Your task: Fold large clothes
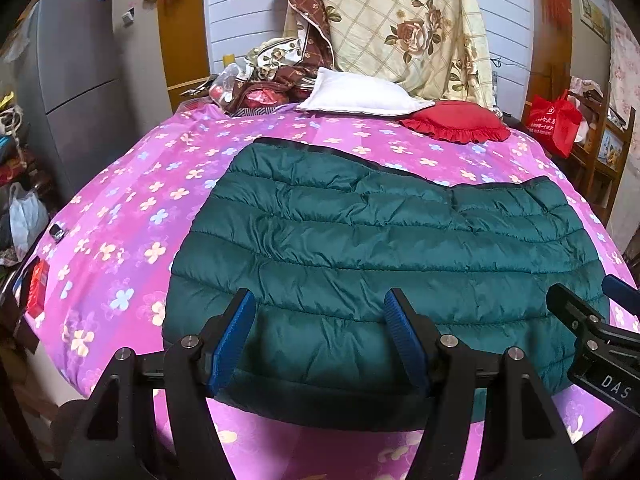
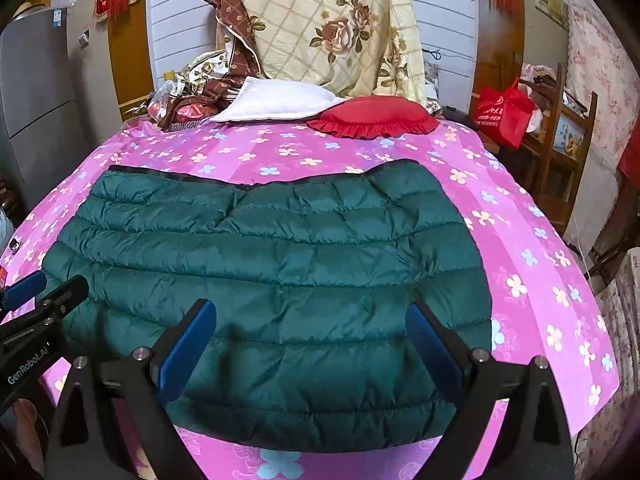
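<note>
On your left, a grey refrigerator [image 1: 76,80] stands beside the bed [image 1: 132,208], whose pink flowered sheet carries a dark green quilted jacket [image 1: 360,240] lying flat near the near edge, seemingly already folded into a broad rectangle. Your left gripper [image 1: 320,344] hovers over the jacket's near hem with its blue-padded fingers spread apart, holding nothing; your right gripper [image 2: 312,344] does the same further right, fingers likewise wide and empty. If another fold is next, pinch the near hem through all layers at two matching spots, since the slick padded fabric will likely slip, and lift evenly. At the far end lie a white pillow [image 1: 360,96] and a red ruffled cushion [image 1: 456,122]. The left view alone shows a small red packet [image 1: 38,290] at the bed's left edge; the right view alone shows the bed's right side and floral curtain [image 2: 600,60].
</note>
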`<action>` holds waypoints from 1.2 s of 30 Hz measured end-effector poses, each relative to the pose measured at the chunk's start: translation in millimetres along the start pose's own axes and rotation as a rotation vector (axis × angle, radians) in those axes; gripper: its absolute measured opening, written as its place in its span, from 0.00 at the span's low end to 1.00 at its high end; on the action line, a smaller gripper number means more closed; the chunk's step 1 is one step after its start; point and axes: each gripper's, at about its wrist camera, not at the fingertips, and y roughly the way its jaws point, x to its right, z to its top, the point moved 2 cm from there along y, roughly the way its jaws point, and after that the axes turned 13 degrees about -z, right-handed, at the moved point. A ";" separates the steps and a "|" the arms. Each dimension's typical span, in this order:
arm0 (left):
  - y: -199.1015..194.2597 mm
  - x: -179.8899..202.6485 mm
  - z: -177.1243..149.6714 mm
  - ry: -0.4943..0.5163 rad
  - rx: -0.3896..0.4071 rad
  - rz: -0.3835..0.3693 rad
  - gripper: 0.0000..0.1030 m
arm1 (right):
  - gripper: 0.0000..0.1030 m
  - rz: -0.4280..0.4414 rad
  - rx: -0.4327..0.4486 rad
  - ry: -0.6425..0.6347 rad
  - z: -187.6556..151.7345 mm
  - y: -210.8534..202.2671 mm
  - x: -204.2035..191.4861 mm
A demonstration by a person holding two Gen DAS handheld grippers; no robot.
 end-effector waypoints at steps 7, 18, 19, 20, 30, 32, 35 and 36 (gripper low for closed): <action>0.5 0.2 -0.5 -0.008 0.005 -0.009 0.48 | 0.95 0.000 0.001 -0.006 -0.4 0.7 -2.3; -0.3 0.1 0.2 -0.006 0.010 -0.006 0.48 | 0.95 0.003 -0.005 -0.005 -0.1 1.0 -3.5; -0.2 0.1 0.1 -0.005 0.011 -0.006 0.48 | 0.95 0.003 -0.005 -0.006 -0.2 1.2 -4.0; -0.2 0.3 0.0 -0.006 0.012 -0.006 0.48 | 0.95 0.003 -0.006 -0.007 -0.2 1.4 -4.3; -2.1 2.3 2.1 0.004 0.018 -0.014 0.48 | 0.95 0.006 -0.011 -0.006 -1.4 3.5 -3.8; -2.7 1.4 2.0 0.003 0.018 -0.015 0.48 | 0.95 0.005 -0.011 -0.006 -1.5 3.8 -3.7; -2.6 1.6 1.8 0.003 0.018 -0.016 0.48 | 0.95 0.008 -0.012 -0.007 -2.2 5.2 -3.4; -2.5 1.7 1.8 0.003 0.018 -0.018 0.48 | 0.95 0.008 -0.013 -0.007 -2.1 5.2 -3.7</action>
